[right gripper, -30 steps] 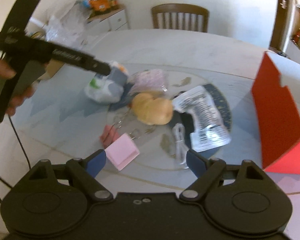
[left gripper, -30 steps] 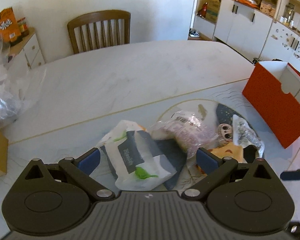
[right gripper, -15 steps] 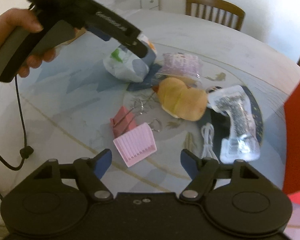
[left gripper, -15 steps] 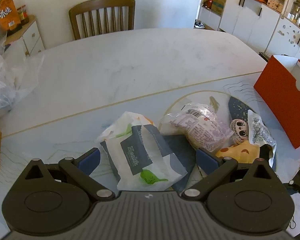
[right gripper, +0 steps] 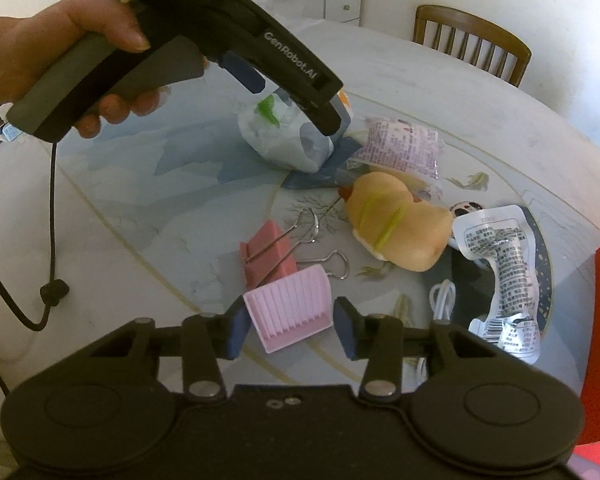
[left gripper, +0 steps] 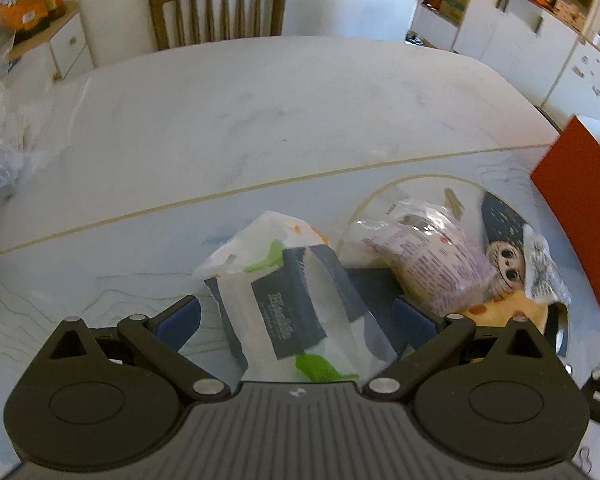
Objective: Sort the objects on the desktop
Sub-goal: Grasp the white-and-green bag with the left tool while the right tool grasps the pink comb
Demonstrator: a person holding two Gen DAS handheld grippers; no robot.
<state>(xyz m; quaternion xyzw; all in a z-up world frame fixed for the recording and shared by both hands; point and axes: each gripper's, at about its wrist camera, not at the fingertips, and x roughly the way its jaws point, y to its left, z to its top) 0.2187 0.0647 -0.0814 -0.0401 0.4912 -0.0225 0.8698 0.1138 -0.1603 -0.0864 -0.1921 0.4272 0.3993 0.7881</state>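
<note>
Closing on a pink ribbed clip (right gripper: 290, 308) near the tabletop's (left gripper: 260, 112) near edge, the right gripper (right gripper: 288, 330) had its jaws either side, pads seemingly not yet pressing. The clip looked light, stiff and best pinched across its flat sides. The left gripper (left gripper: 296, 316) stood wide over a soft white packet (left gripper: 288, 292). Open room lay toward the far edge.

both cameras are sitting on the wrists, looking steeply down along the fingers at the counter (left gripper: 260, 120) from close above. the left wrist view is facing the far chair (left gripper: 220, 4), with the white packet (left gripper: 292, 304) right below. the right wrist view is looking from nearer, sharing that white packet (right gripper: 284, 140) and the purple packet (right gripper: 400, 144).
</note>
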